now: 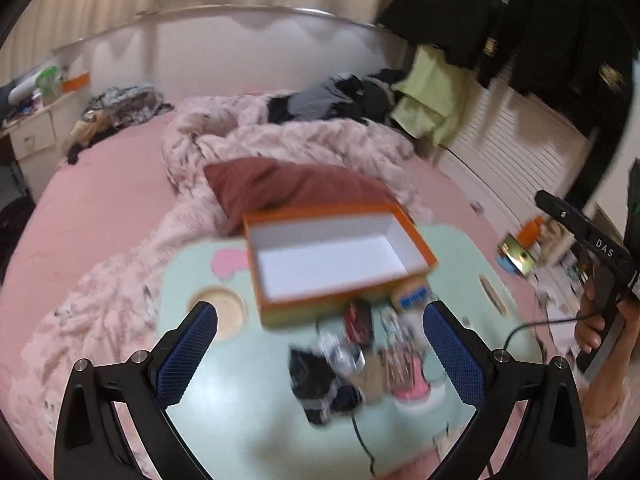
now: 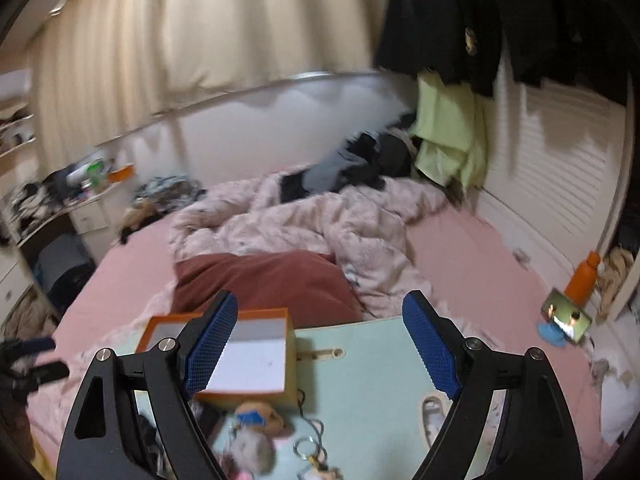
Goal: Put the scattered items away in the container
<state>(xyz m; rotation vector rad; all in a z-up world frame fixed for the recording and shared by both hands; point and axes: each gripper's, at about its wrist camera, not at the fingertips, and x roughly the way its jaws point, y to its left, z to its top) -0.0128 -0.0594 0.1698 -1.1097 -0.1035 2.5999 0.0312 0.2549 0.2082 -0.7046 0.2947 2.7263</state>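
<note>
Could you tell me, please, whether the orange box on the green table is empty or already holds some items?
Empty: the left wrist view shows the orange box with a bare white floor, lid off.

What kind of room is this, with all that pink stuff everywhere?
It looks like a bedroom. There is a big bed with a pink sheet and a rumpled pale pink fluffy blanket, dark jackets hanging by the wall, and long cream curtains behind the bed.

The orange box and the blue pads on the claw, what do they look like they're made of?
Orange box: likely cardboard, with thin straight walls, a matte white inside and sharp folded corners. Blue pads: probably rubber or soft plastic, judging by the fine gridded texture and dull finish, though blur leaves this open.
</note>
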